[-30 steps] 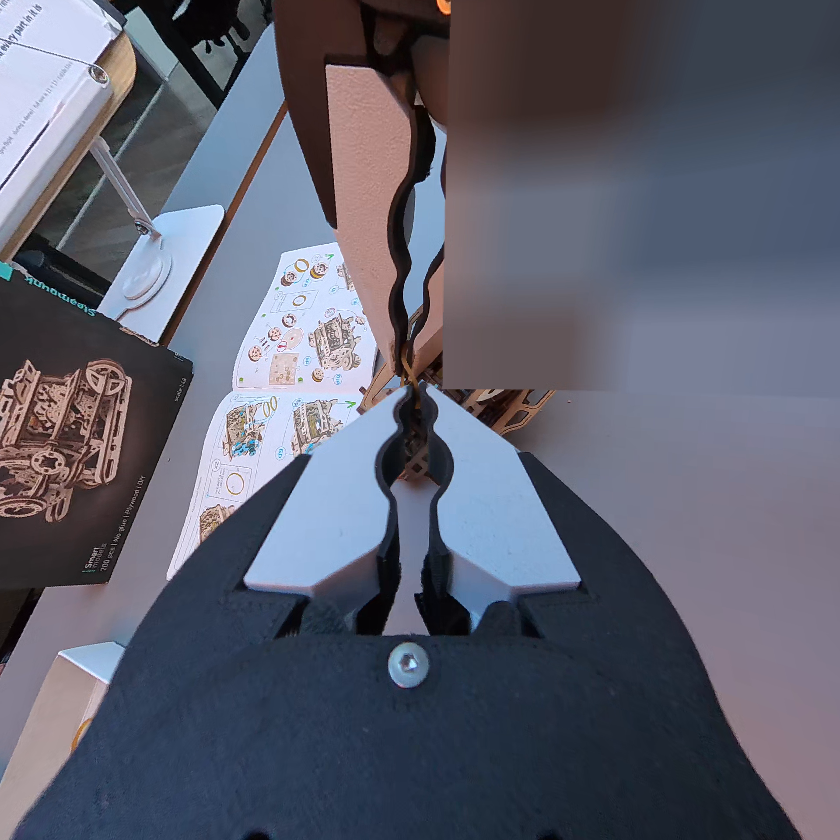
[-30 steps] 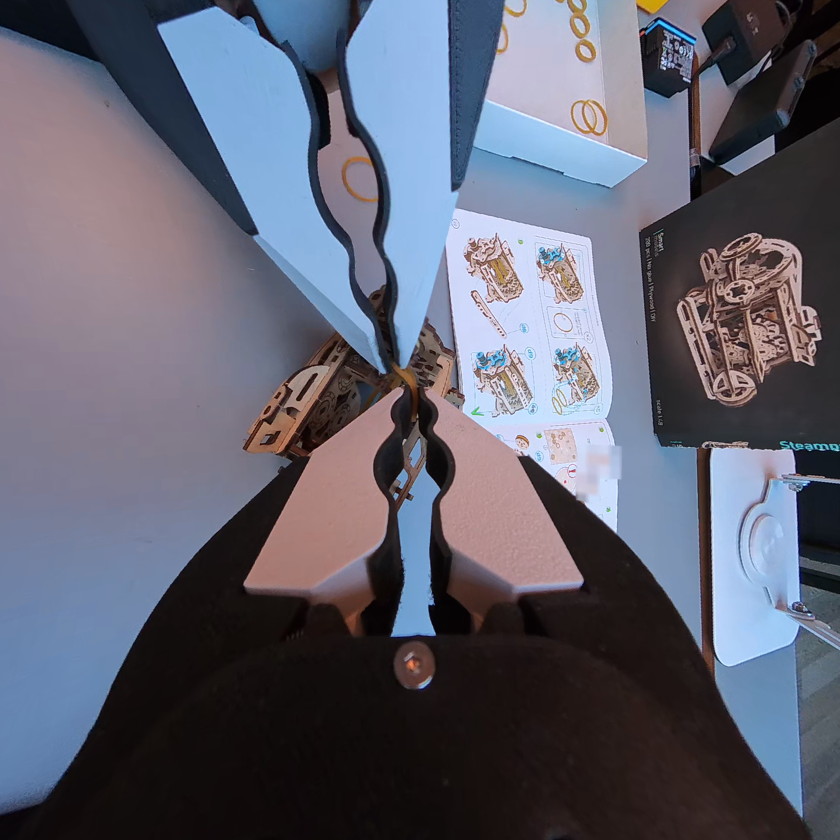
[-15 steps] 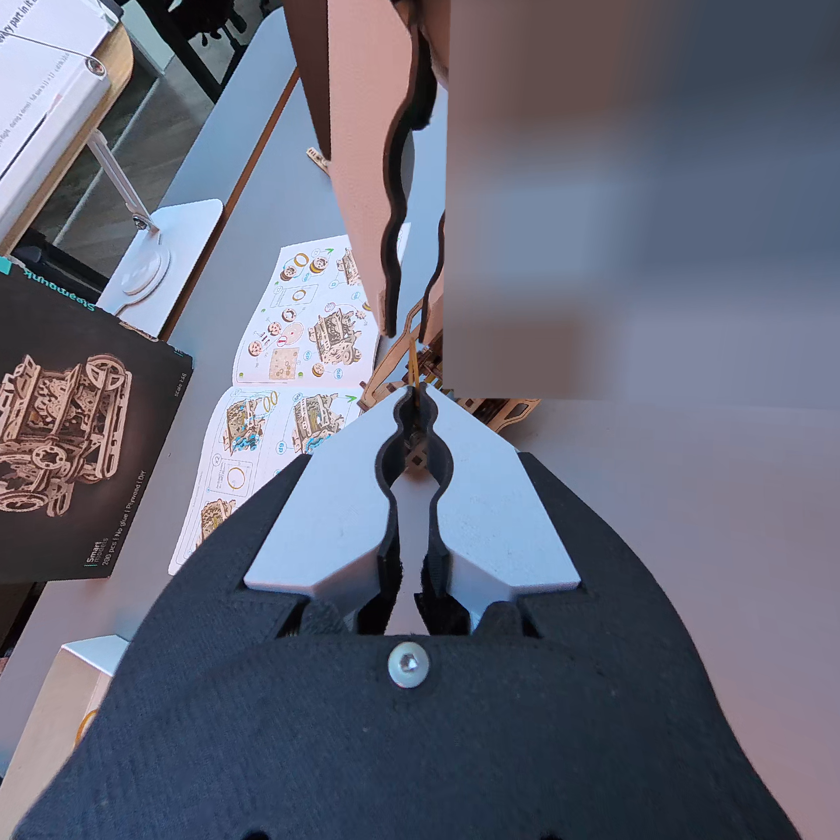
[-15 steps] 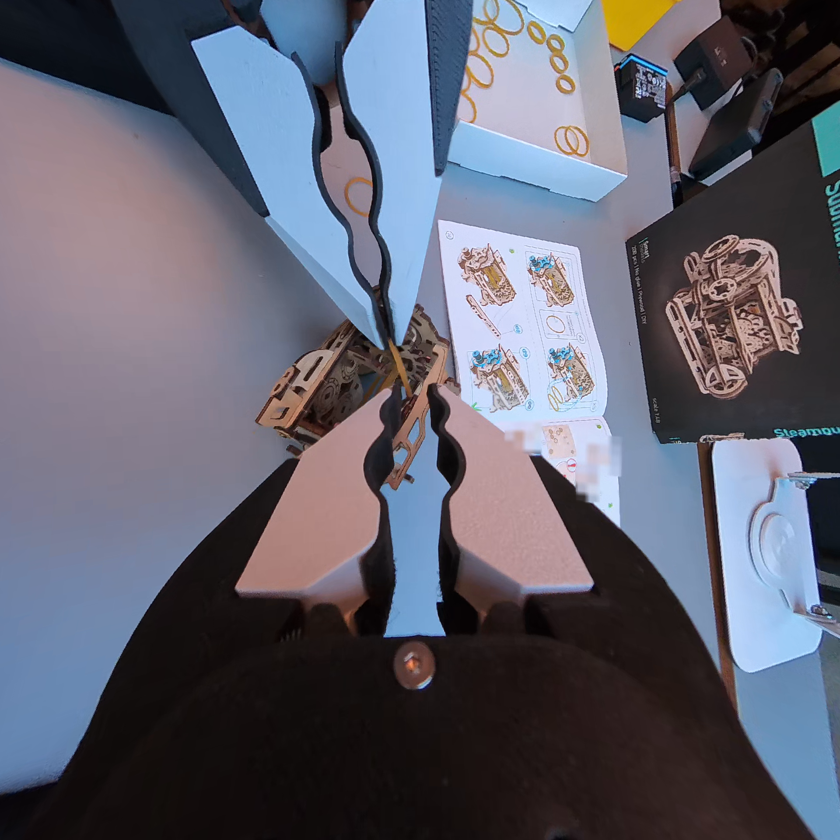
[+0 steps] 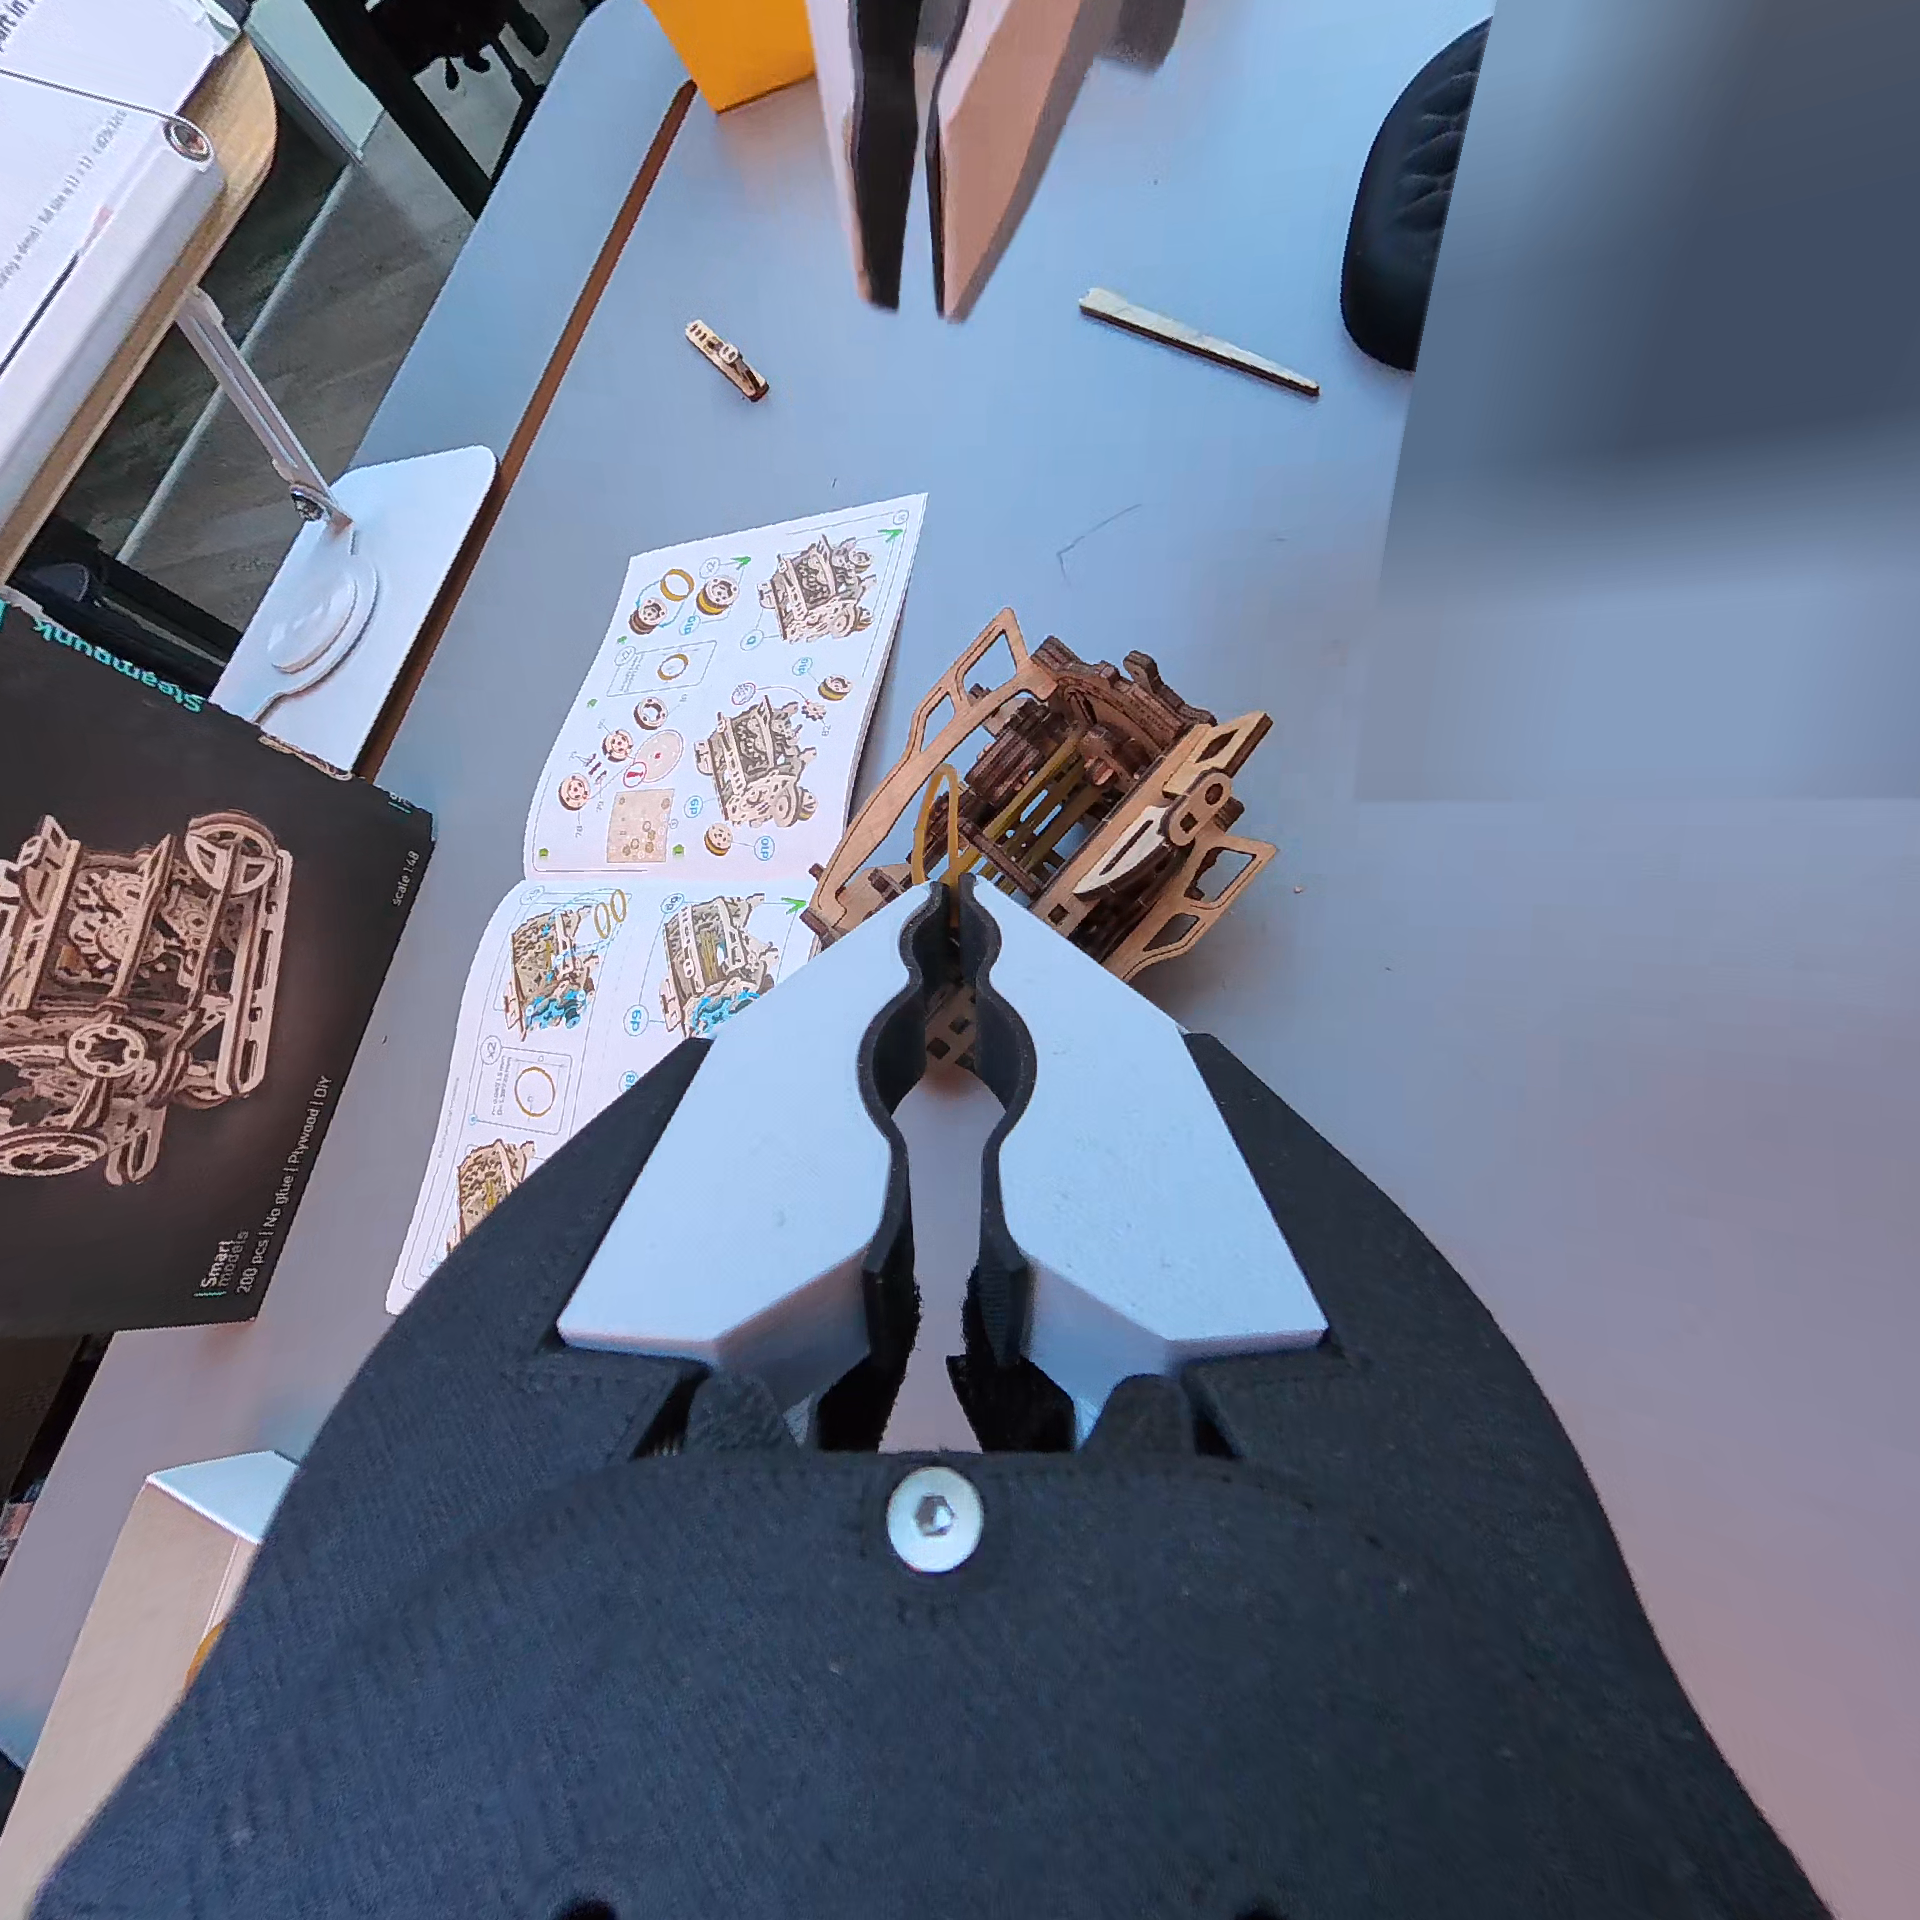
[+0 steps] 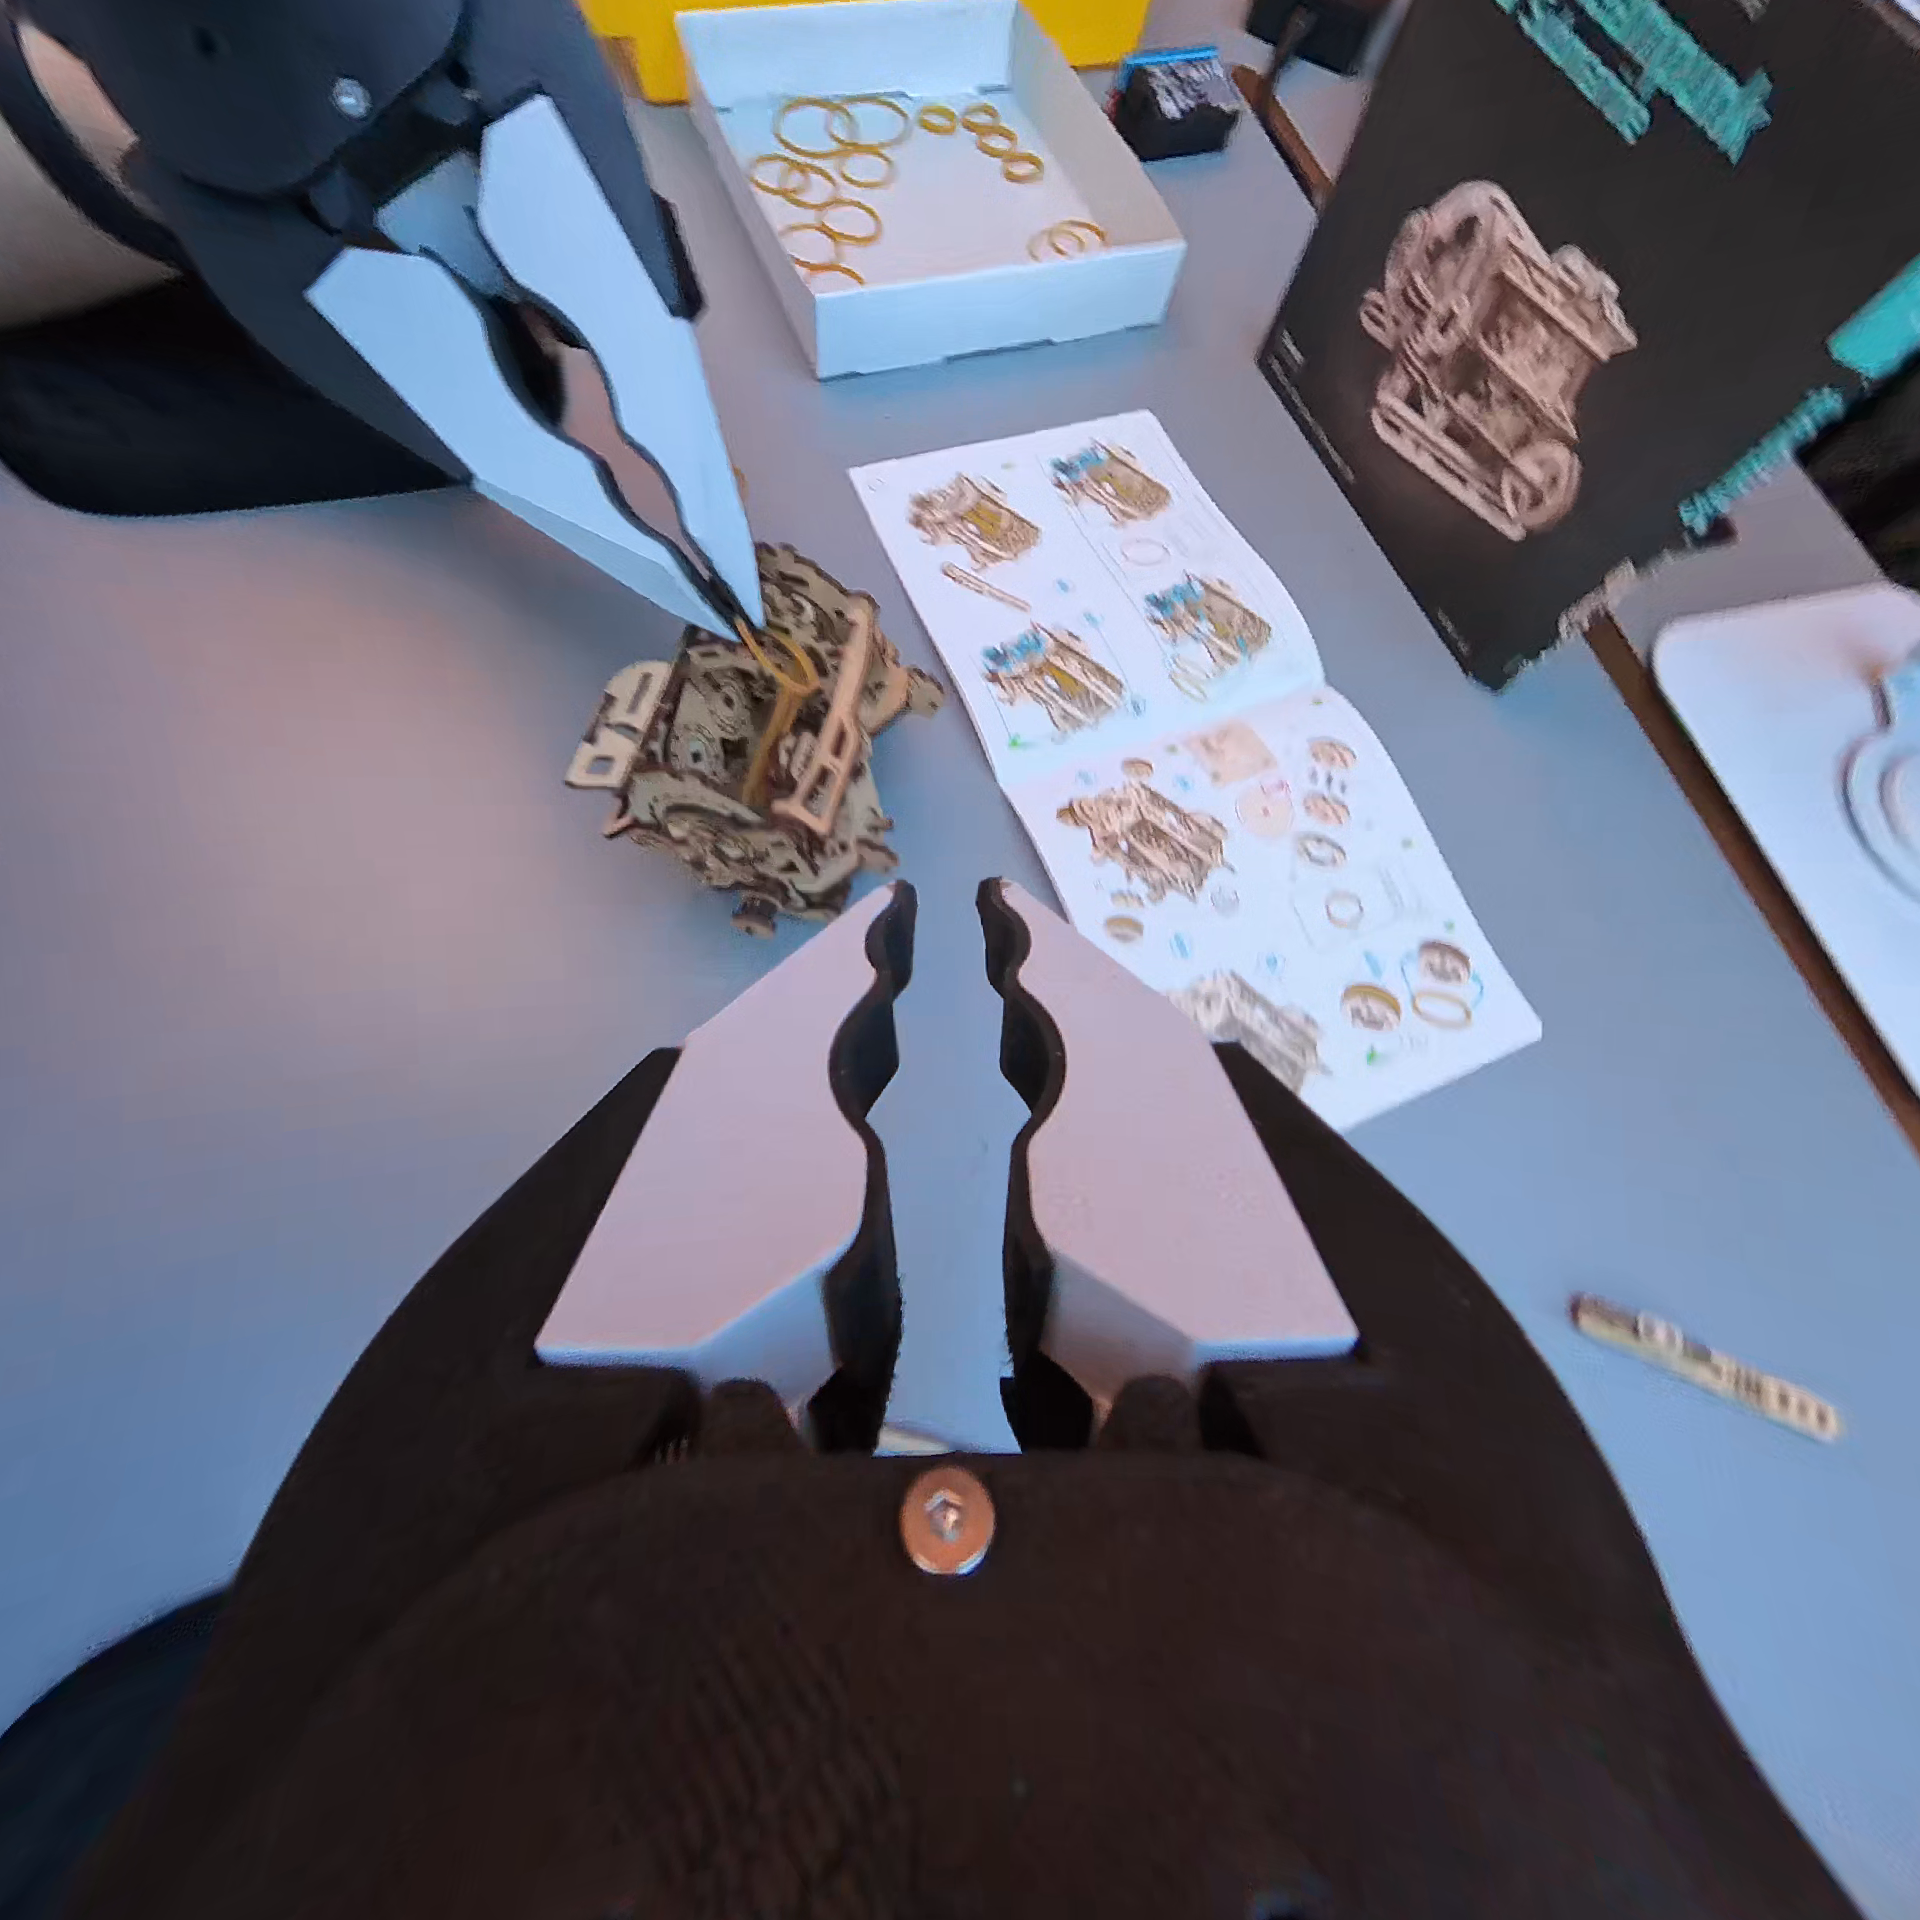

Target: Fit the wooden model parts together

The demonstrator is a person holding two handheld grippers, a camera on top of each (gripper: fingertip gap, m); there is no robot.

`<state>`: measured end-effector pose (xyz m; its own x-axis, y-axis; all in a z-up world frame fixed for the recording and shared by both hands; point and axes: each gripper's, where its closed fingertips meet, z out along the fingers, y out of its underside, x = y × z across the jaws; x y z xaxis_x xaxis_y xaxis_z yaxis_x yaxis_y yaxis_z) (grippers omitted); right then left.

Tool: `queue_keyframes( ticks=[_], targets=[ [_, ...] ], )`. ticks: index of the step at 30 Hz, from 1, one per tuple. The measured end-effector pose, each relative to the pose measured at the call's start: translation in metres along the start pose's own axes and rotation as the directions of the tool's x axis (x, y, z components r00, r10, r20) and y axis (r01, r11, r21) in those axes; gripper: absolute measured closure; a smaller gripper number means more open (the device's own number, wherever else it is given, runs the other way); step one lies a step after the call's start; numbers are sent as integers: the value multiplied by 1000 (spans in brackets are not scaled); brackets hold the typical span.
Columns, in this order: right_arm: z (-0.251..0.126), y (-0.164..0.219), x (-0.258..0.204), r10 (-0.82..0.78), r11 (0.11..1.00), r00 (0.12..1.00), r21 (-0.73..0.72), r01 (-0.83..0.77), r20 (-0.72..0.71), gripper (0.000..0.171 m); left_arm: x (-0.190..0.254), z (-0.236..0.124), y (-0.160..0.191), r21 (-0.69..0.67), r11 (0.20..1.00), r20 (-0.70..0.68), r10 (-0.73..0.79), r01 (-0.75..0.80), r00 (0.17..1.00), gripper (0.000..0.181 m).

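Pinched between the tips of the left gripper (image 5: pixel 948 896) is a yellow rubber band (image 5: pixel 940 831), which loops over the half-built wooden model (image 5: pixel 1049 805) directly below it; the jaws are drawn together on the band. The model rests on the grey table (image 5: pixel 1558 1143), just beside an open instruction booklet (image 5: pixel 717 748). The right gripper (image 6: pixel 945 896) is seen held apart from the model, over bare tabletop, its jaws narrowly parted with nothing between them.

In the right wrist view a shallow white cardboard tray (image 6: pixel 997 312) stands beyond the booklet, and a scatter of yellow rubber bands (image 6: pixel 831 177) of several sizes is contained in it. A yellow box (image 6: pixel 644 31) sits behind the tray, its contents hidden. The black kit box (image 6: pixel 1558 312), printed with a picture of the finished model, is propped to one side of the booklet.

Two loose wooden parts are left on the table: a small notched piece (image 5: pixel 727 358) and a long tapered strip (image 5: pixel 1195 353). A white stand base (image 5: pixel 364 582) is placed at the table's edge.
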<state>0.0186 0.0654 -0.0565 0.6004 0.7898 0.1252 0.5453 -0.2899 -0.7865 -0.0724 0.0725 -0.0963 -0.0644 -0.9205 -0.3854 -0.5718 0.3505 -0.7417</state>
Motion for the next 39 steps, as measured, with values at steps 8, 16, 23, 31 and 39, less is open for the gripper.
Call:
queue_keyframes(
  ticks=[8, 16, 23, 31, 39],
  targets=[
    [-59, 105, 53, 462, 842, 858, -193, -504, -226, 144, 0, 0, 0, 5, 1000, -3, 3, -3, 1000, 181],
    [-62, 167, 51, 658, 593, 712, -414, -690, -246, 152, -1, -1, 0, 3, 1000, 6, 8, -8, 1000, 181],
    [-17, 71, 6, 623, 777, 760, -250, -577, 182, 142, -1, -1, 0, 8, 1000, 3, 9, -9, 1000, 181],
    [41, -19, -29, -46, 999, 975, 36, 39, 217, 154, -2, -1, 1, 3, 1000, 9, 3, -3, 1000, 181],
    [67, -24, -41, -357, 934, 910, 45, 356, 209, 162, -2, 0, 1, 5, 1000, 7, 1, -1, 1000, 181]
  ],
)
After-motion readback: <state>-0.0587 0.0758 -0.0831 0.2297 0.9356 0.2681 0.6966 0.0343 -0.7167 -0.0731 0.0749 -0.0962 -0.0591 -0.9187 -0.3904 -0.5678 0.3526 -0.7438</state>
